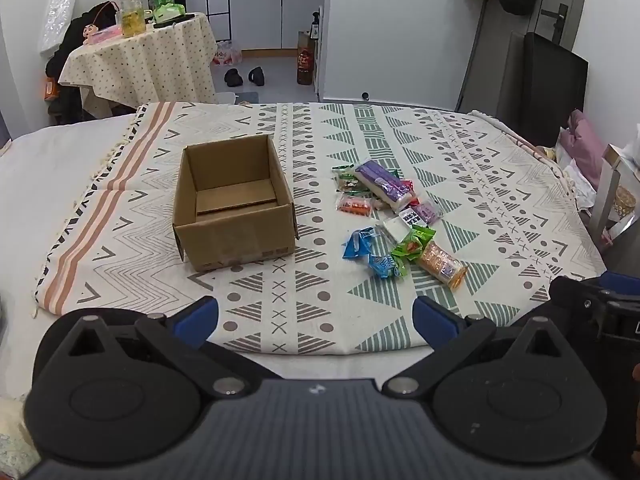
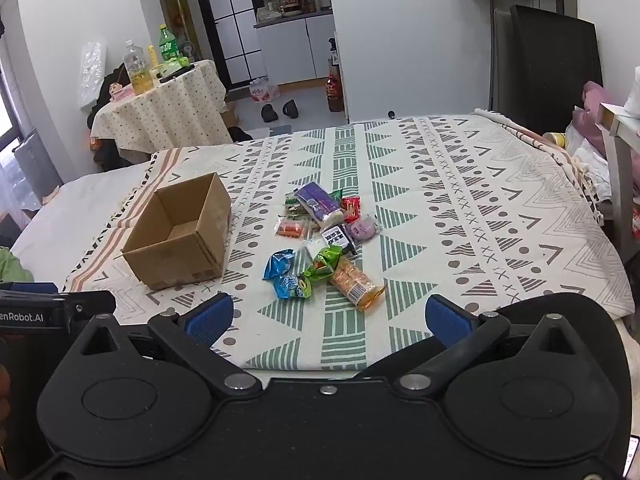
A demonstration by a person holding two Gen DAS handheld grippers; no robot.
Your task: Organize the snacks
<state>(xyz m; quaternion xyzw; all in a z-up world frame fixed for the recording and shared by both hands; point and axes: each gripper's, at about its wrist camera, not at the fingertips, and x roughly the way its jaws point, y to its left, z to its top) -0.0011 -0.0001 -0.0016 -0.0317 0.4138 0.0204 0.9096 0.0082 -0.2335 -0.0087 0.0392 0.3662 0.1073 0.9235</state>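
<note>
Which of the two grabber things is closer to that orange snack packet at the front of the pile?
Right. The right gripper faces the orange packet almost head-on. The left gripper sits further over, toward the cardboard box, with the packet off to its right.

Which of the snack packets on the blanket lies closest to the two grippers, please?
The orange cracker packet, at the pile's near edge; the blue and green packets lie slightly farther back.

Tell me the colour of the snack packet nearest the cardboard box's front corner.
Blue, a crinkled blue packet; the right wrist view shows it best.
</note>
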